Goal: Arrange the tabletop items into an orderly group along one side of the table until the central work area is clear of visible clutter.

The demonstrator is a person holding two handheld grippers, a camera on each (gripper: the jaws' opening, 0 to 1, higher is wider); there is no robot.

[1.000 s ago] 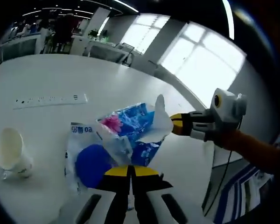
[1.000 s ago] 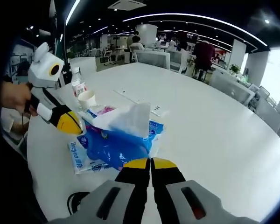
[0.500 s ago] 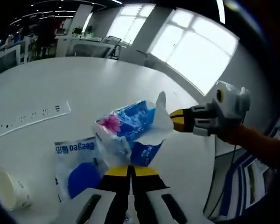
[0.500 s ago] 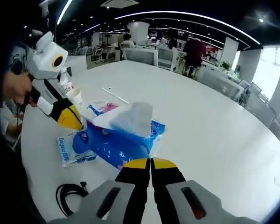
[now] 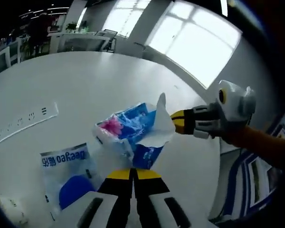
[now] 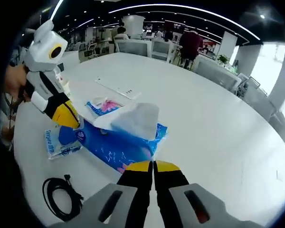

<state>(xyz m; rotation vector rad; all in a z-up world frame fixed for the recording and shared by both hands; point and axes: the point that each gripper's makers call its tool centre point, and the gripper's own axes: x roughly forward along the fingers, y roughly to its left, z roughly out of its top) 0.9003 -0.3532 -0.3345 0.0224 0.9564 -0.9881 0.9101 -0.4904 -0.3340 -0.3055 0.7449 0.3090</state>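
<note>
Tissue pack (image 5: 133, 130) held above a white table (image 5: 76, 90), pinched at opposite ends by both grippers. Left gripper (image 5: 132, 172), jaws together, clamps the pack's near edge; right gripper (image 6: 153, 164), jaws together, clamps the other end beneath the protruding white tissue (image 6: 135, 119). Flat blue-and-white packet (image 5: 64, 173) lies on the table just beside the pack. Power strip (image 5: 23, 127) and black cable (image 6: 61, 197) lie apart.

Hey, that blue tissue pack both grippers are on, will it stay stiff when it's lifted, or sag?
Probably sags: the tissue pack is soft plastic wrap, already creased. The white tissue sticking up looks loose and may pull out. It seems light, so it could slide easily on the smooth table.
</note>
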